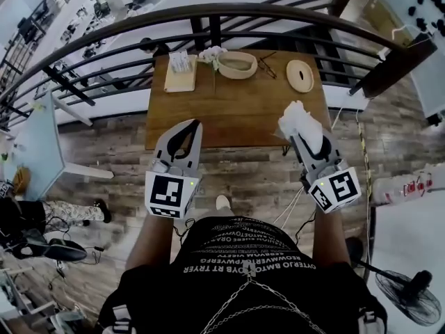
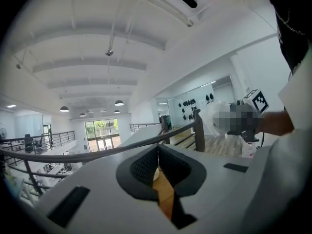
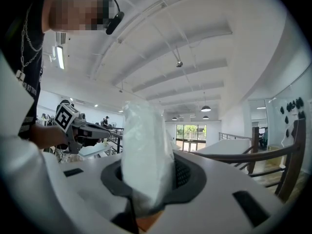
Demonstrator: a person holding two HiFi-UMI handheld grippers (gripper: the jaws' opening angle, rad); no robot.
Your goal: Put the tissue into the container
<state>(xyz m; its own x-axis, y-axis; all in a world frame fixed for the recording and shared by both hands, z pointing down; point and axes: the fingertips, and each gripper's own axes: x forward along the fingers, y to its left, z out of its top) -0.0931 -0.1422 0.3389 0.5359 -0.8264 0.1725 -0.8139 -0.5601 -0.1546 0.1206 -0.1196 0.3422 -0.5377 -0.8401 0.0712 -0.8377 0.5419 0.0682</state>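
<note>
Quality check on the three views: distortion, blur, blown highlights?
Head view: strong fisheye, the railing bows into an arc; the table is evenly lit and sharp. Left gripper view: fisheye with black corners; the far windows are the brightest spot; the near jaws look soft. Right gripper view: same dark corners; the tissue, close to the lens, is soft and near-white with little texture.

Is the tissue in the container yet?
No, the tissue is clamped in the right gripper near the front edge of the table, while the container sits at the far side.
</note>
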